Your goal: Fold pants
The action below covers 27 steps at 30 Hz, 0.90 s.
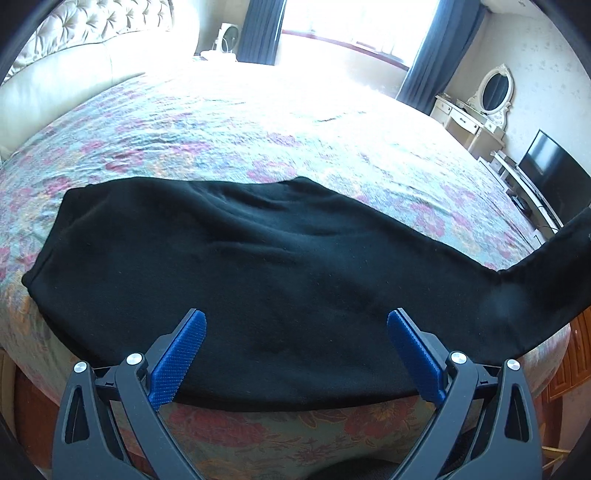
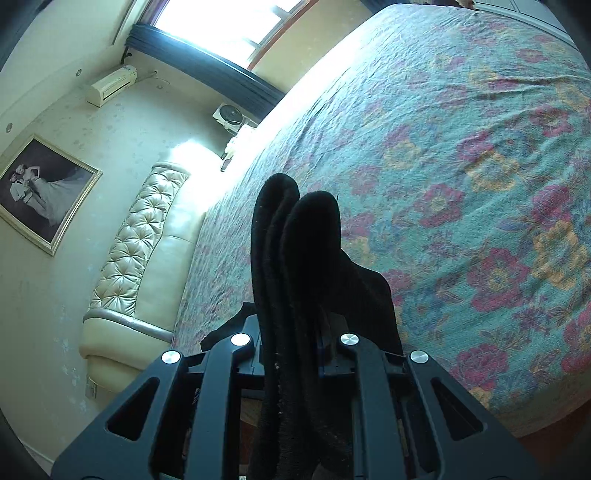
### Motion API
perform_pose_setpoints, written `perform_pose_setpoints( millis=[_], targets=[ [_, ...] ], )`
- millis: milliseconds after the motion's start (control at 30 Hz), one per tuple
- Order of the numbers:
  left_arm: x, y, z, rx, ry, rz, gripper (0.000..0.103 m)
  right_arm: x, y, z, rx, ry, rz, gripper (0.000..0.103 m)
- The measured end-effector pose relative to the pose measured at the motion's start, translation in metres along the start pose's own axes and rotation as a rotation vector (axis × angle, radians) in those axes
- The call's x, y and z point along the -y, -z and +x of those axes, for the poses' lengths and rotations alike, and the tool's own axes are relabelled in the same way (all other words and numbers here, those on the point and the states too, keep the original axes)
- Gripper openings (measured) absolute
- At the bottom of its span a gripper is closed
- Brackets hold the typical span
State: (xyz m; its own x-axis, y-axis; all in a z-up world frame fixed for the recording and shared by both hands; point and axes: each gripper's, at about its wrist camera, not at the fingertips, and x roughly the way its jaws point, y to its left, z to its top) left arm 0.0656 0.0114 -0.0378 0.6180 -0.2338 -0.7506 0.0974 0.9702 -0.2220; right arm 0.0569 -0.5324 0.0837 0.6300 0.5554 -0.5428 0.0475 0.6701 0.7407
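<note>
black pants [image 1: 258, 266] on floral bedspread [image 1: 258, 125], bedroom, bright window [image 1: 354, 18].

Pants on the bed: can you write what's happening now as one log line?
pants: black, spread on floral bed | left gripper: open above pants, holding nothing | right gripper: shut on bunched pants end, raised

Harsh window [image 1: 354, 18] glare (blown-out white), sharp focus, fisheye-bent edges.

Pants [image 1: 280, 266]: matt black cloth, soft fleecy nap. Bedspread [image 1: 258, 133]: thin crinkled floral cloth. Headboard [image 2: 147, 229]: glossy tufted leather look. Left gripper [image 1: 296, 323]: matt black plastic, rough blue pads [image 1: 184, 354], shiny metal screws. TV [image 1: 554, 170]: glossy screen.
</note>
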Motion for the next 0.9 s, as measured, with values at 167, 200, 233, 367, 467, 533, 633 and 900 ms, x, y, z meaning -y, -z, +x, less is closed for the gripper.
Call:
perform_pose_setpoints(
  millis=[167,200,233,367,467,533,633,900],
  targets=[
    [-0.01,-0.013,-0.013,0.027,-0.048,0.013,0.098,-0.056,0.012,0.049,-0.039,-0.028,-0.033,0.015],
    [-0.013,-0.015,-0.015,0.036,-0.06,0.015,0.098,-0.064,0.014,0.062,-0.052,-0.027,-0.041,0.015],
    [-0.017,-0.016,-0.018,0.045,-0.072,0.015,0.098,-0.073,0.019,0.076,-0.063,-0.023,-0.047,0.015],
    [-0.028,-0.021,-0.023,0.061,-0.074,-0.022,0.098,-0.099,0.041,0.136,-0.12,0.026,-0.09,0.015],
    [-0.036,-0.02,-0.026,0.06,-0.064,-0.06,0.098,-0.107,0.064,0.183,-0.174,0.063,-0.108,0.015],
    [-0.04,-0.02,-0.028,0.062,-0.06,-0.073,0.098,-0.111,0.079,0.211,-0.206,0.091,-0.115,0.015],
    [-0.044,-0.024,-0.03,0.068,-0.06,-0.082,0.098,-0.115,0.098,0.246,-0.234,0.147,-0.151,0.015],
    [-0.052,-0.023,-0.028,0.061,-0.059,-0.113,0.098,-0.108,0.131,0.297,-0.261,0.301,-0.236,0.016]
  ],
)
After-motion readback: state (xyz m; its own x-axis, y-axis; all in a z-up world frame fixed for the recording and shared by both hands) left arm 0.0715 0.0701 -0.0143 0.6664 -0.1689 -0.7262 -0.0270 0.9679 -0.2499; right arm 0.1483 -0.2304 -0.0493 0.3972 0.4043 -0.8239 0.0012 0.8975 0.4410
